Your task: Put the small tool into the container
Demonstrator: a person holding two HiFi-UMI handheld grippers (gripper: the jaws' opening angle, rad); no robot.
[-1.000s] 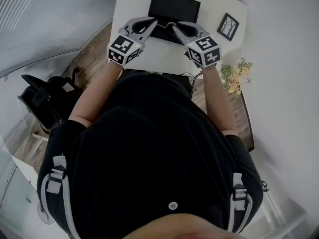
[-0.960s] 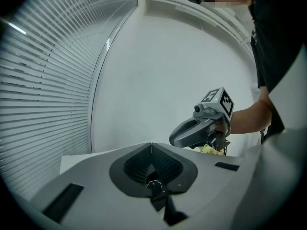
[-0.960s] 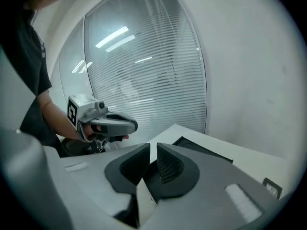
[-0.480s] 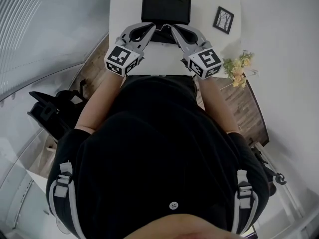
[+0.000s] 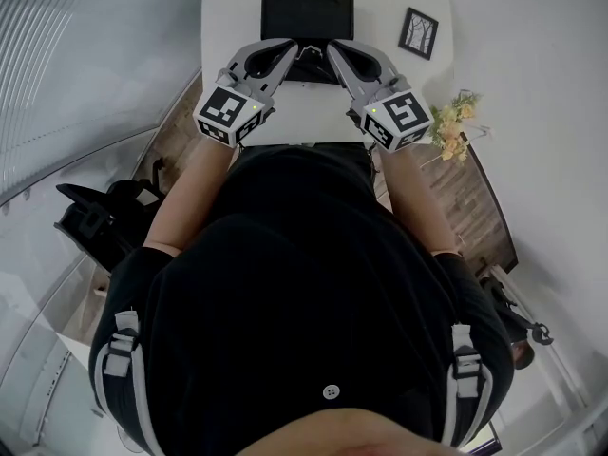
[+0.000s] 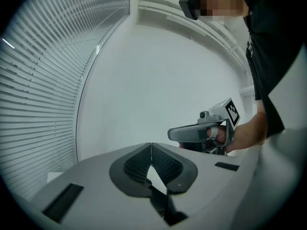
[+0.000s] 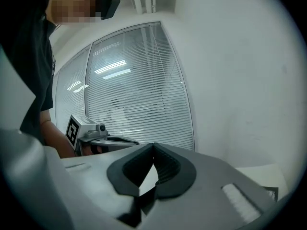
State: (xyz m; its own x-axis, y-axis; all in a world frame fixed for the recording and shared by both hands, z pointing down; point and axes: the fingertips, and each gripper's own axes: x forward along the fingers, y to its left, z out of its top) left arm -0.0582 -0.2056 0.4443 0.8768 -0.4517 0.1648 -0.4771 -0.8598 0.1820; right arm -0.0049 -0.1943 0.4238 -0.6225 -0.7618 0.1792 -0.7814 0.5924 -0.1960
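The left gripper (image 6: 151,148) has its jaws pressed together, the ribbed pads meeting at the tips with nothing between them. The right gripper (image 7: 153,151) is the same: pinched closed on empty air. Neither touches anything.

From above, the two grippers point inward toward each other over a white table (image 5: 285,112), their tips close but apart, just in front of a dark rectangular container (image 5: 307,17) that sits at the table's far edge. A small dark shape lies on the table between the tips, too small for me to say whether it is the small tool; I cannot pick the tool out for certain in any view.

Each gripper view catches the other gripper from the side, held in a bare hand (image 6: 242,133), which the head view hides under the marker cubes. The right gripper view alone shows window blinds (image 7: 139,95); the left gripper view faces a plain white wall (image 6: 158,90). Only the head view shows a framed picture (image 5: 418,32) on the table's right corner and some flowers (image 5: 451,126) just off its right edge.
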